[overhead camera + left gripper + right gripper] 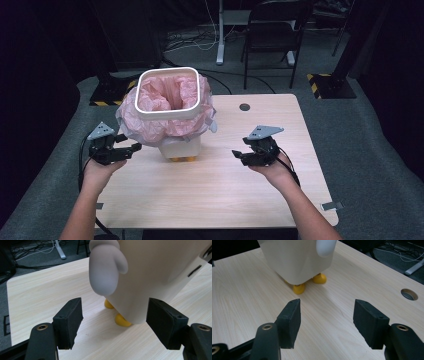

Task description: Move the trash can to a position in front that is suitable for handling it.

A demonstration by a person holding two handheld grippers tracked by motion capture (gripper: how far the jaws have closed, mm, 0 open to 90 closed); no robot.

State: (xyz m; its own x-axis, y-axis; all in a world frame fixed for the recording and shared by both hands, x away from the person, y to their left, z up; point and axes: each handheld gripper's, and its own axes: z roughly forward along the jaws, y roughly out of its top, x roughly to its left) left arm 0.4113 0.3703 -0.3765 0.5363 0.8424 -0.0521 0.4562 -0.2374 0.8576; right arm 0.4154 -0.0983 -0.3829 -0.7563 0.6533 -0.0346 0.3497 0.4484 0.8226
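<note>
- The bin (175,112), lined with a pink bag (165,95), is set on the worktop (225,185).
- The left tool (131,148) is held wide beside it, seemingly not touching.
- The right tool (239,155) is held wide, apart.

The bin (175,135) stands on the surface (225,195), a bag (165,95) in it; left tool (131,147) left of the bin, right tool (237,156) right, chair (272,35) behind.

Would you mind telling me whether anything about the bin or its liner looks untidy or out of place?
The pink bag bunches loosely and unevenly around the white bin below its ring, sagging on the left. Otherwise nothing stands out: the bin is upright on its yellow feet.
</note>
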